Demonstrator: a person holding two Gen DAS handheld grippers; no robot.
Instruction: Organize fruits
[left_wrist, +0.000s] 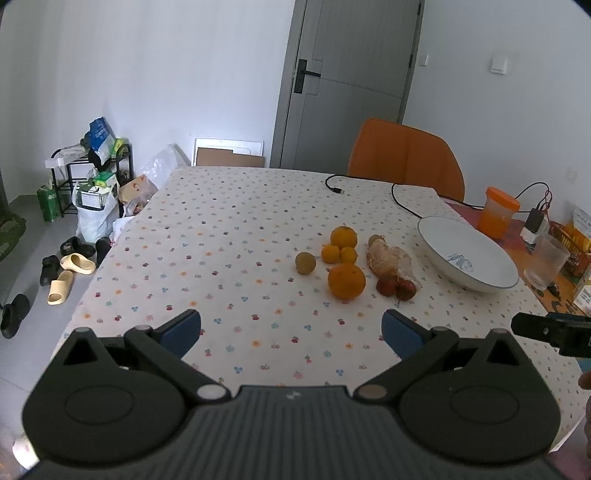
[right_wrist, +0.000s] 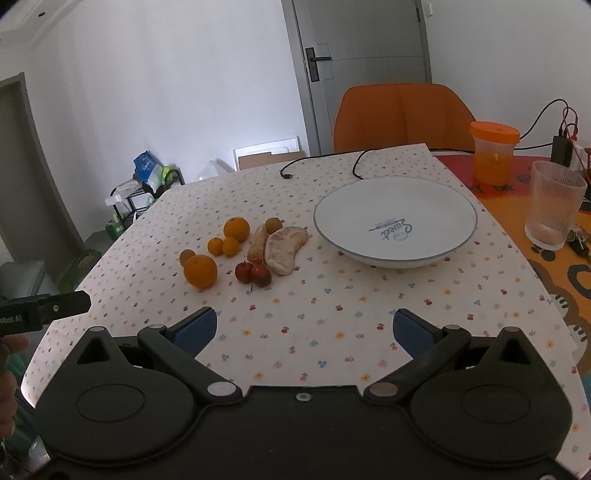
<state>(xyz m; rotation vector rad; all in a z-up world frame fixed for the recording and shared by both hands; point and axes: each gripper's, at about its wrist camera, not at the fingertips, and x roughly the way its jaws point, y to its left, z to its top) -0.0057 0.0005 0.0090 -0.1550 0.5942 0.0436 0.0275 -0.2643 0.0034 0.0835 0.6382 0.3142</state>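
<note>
Left claw (left_wrist: 291, 332) sat nearest the lens, blue pads (left_wrist: 183, 330) wide apart, nothing between them, held above the near part of the bench (left_wrist: 221, 229). Right claw (right_wrist: 304, 330) likewise: pads (right_wrist: 412, 334) spread, empty, above the flowered cloth.

Landmark: white bowl (right_wrist: 436, 206), blue rim, "Sweet" printed inside, nothing in it. It stood on the bench toward the far right.

Fruit all lay in a loose cluster on the cloth just left of the bowl, none touching it:
- large orange (right_wrist: 200, 270), nearest the claws, at the cluster's left edge;
- a brownish round fruit (left_wrist: 305, 263) just left of that orange, half hidden behind it in the right view;
- a second orange (right_wrist: 236, 229) farther back, two small mandarins (right_wrist: 223, 246) touching in front of it;
- two peeled citrus pieces (right_wrist: 284, 248), side by side, closest to the bowl;
- a small greenish-brown fruit (right_wrist: 274, 224) at their far end;
- two small red fruits (right_wrist: 253, 273), touching, at their near end.

Right of the bowl: ribbed glass (right_wrist: 554, 205), orange-lidded container (right_wrist: 494, 153) behind it. A black cable (right_wrist: 321, 160) trailed past the bowl's far side. Orange chair (right_wrist: 400, 114) beyond the bench.
</note>
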